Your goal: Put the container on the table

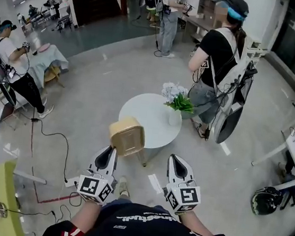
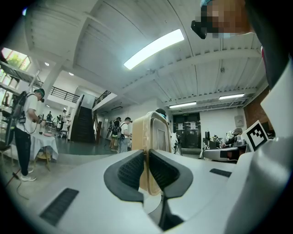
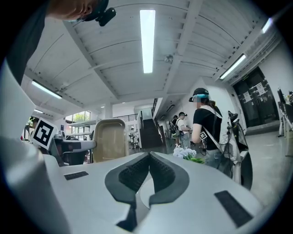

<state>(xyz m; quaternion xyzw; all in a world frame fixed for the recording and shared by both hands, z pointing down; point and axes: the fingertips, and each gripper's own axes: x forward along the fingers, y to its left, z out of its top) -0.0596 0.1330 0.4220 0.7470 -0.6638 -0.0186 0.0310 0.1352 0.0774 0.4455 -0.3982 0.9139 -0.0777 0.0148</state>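
Note:
A tan see-through plastic container [image 1: 127, 135] is held on edge in front of me, its rim pinched in my left gripper [image 1: 113, 149], which is shut on it. In the left gripper view the container [image 2: 155, 132] stands upright between the dark pads [image 2: 130, 171]. My right gripper [image 1: 174, 158] is beside it on the right, apart from it, with jaws shut and nothing between them [image 3: 149, 157]; there the container [image 3: 109, 139] shows off to the left. The round white table [image 1: 142, 117] lies just beyond the container, low on the floor.
A white vase of flowers [image 1: 176, 103] stands on the table's far right side. A person in a black shirt with a harness [image 1: 219, 54] stands right behind the table. Cables [image 1: 49, 132] trail on the floor at left. A helmet [image 1: 265, 200] lies at right.

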